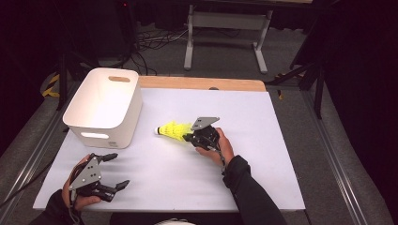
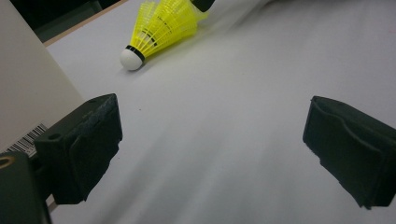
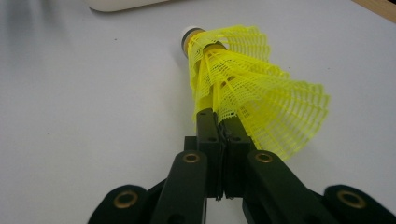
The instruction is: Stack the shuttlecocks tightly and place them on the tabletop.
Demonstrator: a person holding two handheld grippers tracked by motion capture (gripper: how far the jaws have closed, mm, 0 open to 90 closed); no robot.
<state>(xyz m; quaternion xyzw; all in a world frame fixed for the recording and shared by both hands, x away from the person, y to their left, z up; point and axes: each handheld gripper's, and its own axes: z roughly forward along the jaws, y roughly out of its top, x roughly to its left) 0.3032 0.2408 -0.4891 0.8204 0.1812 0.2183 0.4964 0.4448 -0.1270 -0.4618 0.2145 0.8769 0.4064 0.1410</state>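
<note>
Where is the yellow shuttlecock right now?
In the high view the yellow shuttlecock lies near the table's middle, just right of the white bin, its skirt pinched in the right gripper and its cork pointing toward the bin.

White-covered worktop [image 1: 263, 154] with bare wooden far edge. White handled bin [image 1: 104, 105] standing just beyond left claw [image 1: 116, 171]; yellow shuttlecock [image 1: 172, 130] lying cork-down at right claw [image 1: 187, 137] tips.

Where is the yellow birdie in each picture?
High view: the shuttlecock lies mid-table, right of the white bin, its skirt pinched by the right gripper.
Left gripper view: the shuttlecock is at top, left of centre, beyond the open fingers.
Right gripper view: the shuttlecock is centre, skirt clamped.
Shared landmark: its white cork tip.
</note>
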